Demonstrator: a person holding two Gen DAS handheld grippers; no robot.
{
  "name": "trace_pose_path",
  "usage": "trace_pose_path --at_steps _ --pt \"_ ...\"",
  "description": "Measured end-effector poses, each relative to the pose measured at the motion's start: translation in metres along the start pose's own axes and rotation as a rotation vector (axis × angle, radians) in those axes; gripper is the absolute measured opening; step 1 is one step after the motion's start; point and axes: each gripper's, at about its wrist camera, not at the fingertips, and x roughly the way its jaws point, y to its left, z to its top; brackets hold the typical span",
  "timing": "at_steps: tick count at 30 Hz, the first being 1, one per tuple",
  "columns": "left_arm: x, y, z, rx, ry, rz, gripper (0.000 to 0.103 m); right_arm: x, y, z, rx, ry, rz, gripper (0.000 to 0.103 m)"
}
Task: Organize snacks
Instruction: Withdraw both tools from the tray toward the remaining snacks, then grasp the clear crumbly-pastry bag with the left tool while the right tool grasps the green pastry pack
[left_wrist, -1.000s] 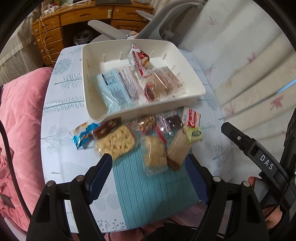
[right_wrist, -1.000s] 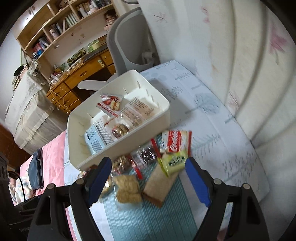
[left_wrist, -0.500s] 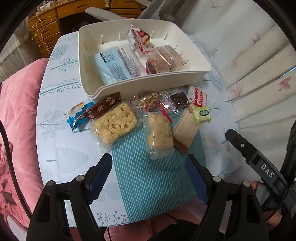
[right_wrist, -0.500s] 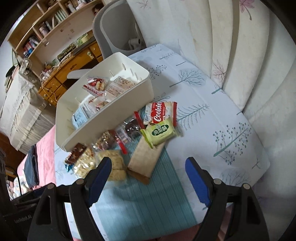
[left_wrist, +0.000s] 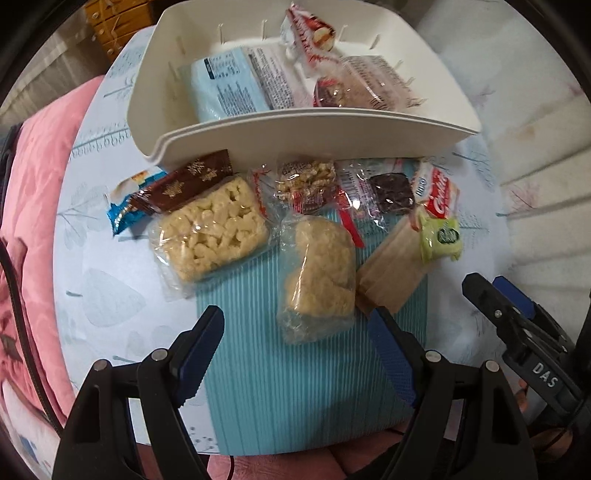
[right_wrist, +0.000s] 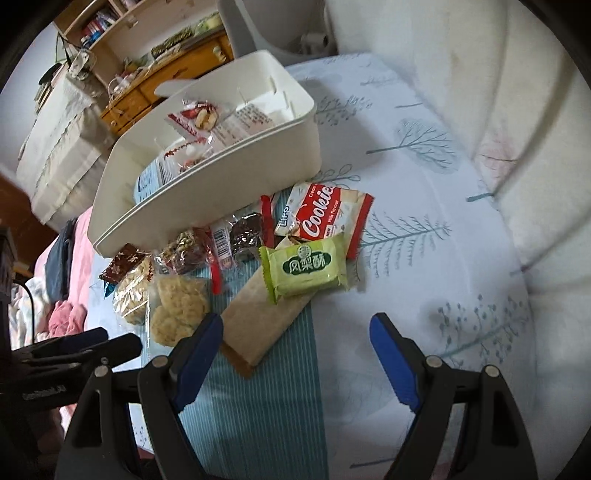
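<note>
Left gripper (left_wrist: 295, 332) lowered nearer snacks; bookshelf (right_wrist: 122, 22) right-view only.

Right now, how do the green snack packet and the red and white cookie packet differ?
The green snack packet is plain light green with a dark green oval label; the cookie packet is white and red with "Cookies" lettering. The green one looks smaller. It lies on top of a tan wrapped bar, nearer the right gripper; the cookie packet lies behind it, closer to the white bin. Both are sealed and outside the bin.

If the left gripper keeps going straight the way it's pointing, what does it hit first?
Probably the clear-wrapped rice cracker pack, lying centred just ahead of the open left gripper on the teal mat; depth is uncertain.
</note>
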Motion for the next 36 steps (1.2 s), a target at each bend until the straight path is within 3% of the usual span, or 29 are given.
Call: trace_pose_path --at_steps 8,17,28,34,36 --pt "0.030 -0.015 0.010 -0.086 0.033 0.096 0.080 0.025 -0.013 0.028 -0.108 0.105 0.035 0.082" --pt "0.063 -0.026 0.016 -0.146 0.043 0.219 0.080 0.056 0.001 0.037 -0.271 0.191 0.049 0.082" --pt "0.088 -0.069 0.027 -0.057 0.002 0.324 0.079 0.081 0.003 0.041 -0.274 0.267 0.063 0.071" --pt "0.094 -0.095 0.022 0.011 0.001 0.324 0.054 0.082 -0.003 0.043 -0.256 0.262 0.086 0.067" --pt "0.093 -0.101 0.021 0.019 0.001 0.333 0.052 0.081 -0.005 0.044 -0.245 0.259 0.096 0.062"
